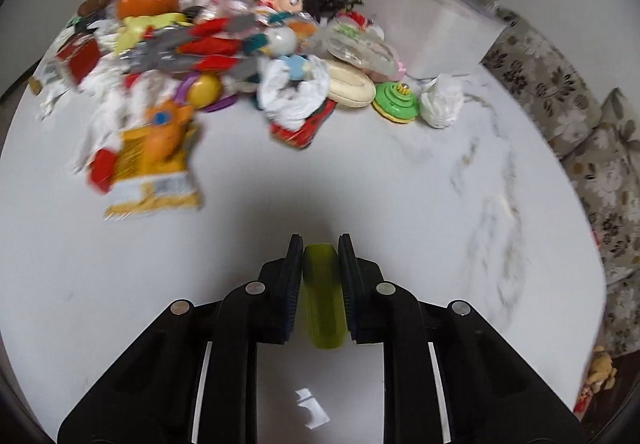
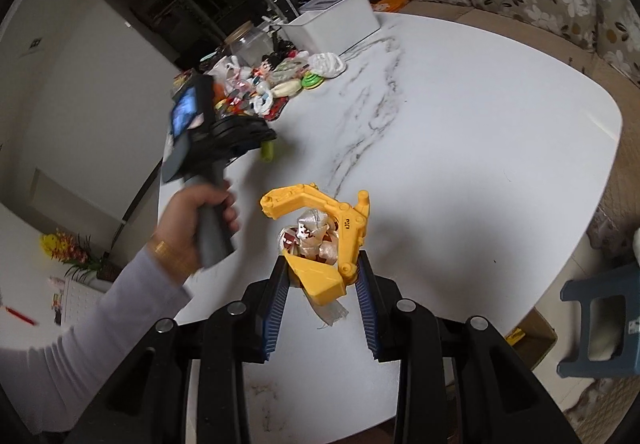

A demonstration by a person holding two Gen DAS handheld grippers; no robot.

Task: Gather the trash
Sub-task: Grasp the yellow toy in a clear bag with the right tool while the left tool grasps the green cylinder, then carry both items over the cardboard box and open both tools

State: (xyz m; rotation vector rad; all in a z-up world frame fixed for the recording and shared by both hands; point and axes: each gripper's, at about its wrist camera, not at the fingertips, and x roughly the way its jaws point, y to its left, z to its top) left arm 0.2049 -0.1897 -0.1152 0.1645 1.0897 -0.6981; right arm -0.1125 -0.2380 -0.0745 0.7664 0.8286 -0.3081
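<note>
Left wrist view: left gripper (image 1: 320,244) clenched on yellow-green plastic piece (image 1: 323,296), likely trash; right gripper (image 2: 323,264) grasps yellow plastic excavator arm (image 2: 320,204), carrying it clear.

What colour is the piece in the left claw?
Yellow-green, clearest in the left wrist view.

Almost nothing here can be read. The yellow toy digger arm (image 2: 344,228) carries a short dark marking on its side, too small to make out. The yellow snack wrapper (image 1: 154,168) on the table has a barcode-like strip and print, but it is blurred beyond reading.
</note>
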